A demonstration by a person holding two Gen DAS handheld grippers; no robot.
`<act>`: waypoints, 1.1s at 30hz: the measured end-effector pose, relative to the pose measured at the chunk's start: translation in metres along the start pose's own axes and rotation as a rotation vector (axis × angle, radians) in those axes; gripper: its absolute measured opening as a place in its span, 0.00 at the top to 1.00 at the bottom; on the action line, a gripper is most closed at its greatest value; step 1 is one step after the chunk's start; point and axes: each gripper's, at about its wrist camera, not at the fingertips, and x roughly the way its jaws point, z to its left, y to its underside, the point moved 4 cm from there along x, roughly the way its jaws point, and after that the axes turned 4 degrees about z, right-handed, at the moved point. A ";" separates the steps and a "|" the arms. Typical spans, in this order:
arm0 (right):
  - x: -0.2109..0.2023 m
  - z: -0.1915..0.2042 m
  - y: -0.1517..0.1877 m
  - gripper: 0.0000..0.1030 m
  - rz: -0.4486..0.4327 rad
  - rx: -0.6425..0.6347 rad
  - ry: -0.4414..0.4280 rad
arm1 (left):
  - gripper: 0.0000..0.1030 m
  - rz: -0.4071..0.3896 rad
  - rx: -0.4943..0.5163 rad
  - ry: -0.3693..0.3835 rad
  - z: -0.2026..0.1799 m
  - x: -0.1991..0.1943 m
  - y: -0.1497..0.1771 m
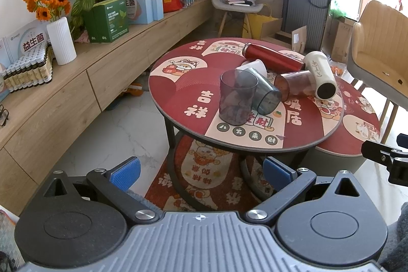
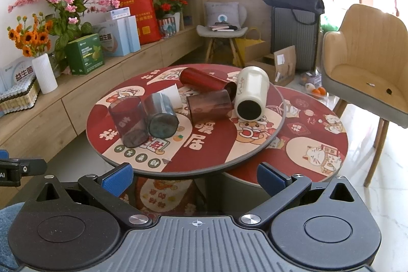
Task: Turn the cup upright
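Several cups sit on a round red table (image 1: 178, 98) (image 2: 211, 159). A clear purple cup (image 1: 237, 97) (image 2: 128, 121) stands upright at the front. Behind it lie on their sides a grey-blue cup (image 1: 265, 93) (image 2: 160, 116), a white cup (image 1: 253, 66) (image 2: 173, 94), a brown cup (image 1: 295, 83) (image 2: 209, 106), a red bottle (image 1: 272, 56) (image 2: 204, 80) and a cream tumbler (image 1: 320, 74) (image 2: 251, 93). My left gripper (image 1: 201, 170) is open and empty, short of the table's front edge. My right gripper (image 2: 195, 177) is open and empty, also short of the edge.
A lower round table (image 2: 318, 144) sits at the right. A wooden sideboard (image 1: 89, 83) with boxes, a white vase (image 1: 61, 41) and flowers runs along the left. A tan armchair (image 2: 367, 63) stands at the right. A grey chair (image 1: 237, 4) is at the back.
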 end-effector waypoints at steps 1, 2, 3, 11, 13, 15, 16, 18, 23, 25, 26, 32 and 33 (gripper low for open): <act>0.000 0.000 0.000 0.00 0.000 0.000 0.000 | 0.00 0.000 0.000 0.000 0.000 0.000 0.000; 0.000 0.000 0.000 0.00 0.000 0.000 0.000 | 0.00 0.000 0.001 -0.001 0.000 0.000 0.000; 0.000 0.000 0.000 0.00 0.000 0.000 -0.001 | 0.00 0.001 0.003 -0.003 0.000 0.000 0.000; -0.001 0.002 0.000 0.00 -0.004 0.004 0.001 | 0.00 0.002 0.005 -0.005 -0.001 0.001 0.000; -0.002 0.002 0.000 0.00 -0.005 0.005 0.001 | 0.00 0.002 0.005 -0.003 -0.001 0.001 0.000; -0.002 0.003 0.000 0.00 -0.006 0.005 0.002 | 0.00 0.002 0.004 -0.001 -0.001 0.001 0.000; -0.002 0.002 0.000 0.00 -0.006 0.005 0.001 | 0.00 0.001 0.004 -0.001 0.000 0.001 0.000; -0.002 0.003 0.000 0.00 -0.007 0.006 0.001 | 0.00 0.000 0.003 0.000 0.000 0.001 0.000; -0.005 0.002 -0.001 0.00 -0.015 0.011 0.003 | 0.00 -0.007 0.006 0.004 -0.001 -0.001 0.001; -0.006 0.002 -0.002 0.00 -0.019 0.013 0.004 | 0.00 -0.013 0.006 0.004 -0.001 -0.003 0.001; -0.007 0.001 -0.002 0.00 -0.021 0.013 0.004 | 0.00 -0.017 0.006 0.005 -0.001 -0.004 0.001; -0.012 0.002 -0.004 0.00 -0.035 0.012 0.003 | 0.00 -0.034 0.012 0.007 -0.003 -0.007 0.000; -0.013 0.002 -0.004 0.00 -0.036 0.012 0.003 | 0.00 -0.035 0.012 0.007 -0.004 -0.007 0.000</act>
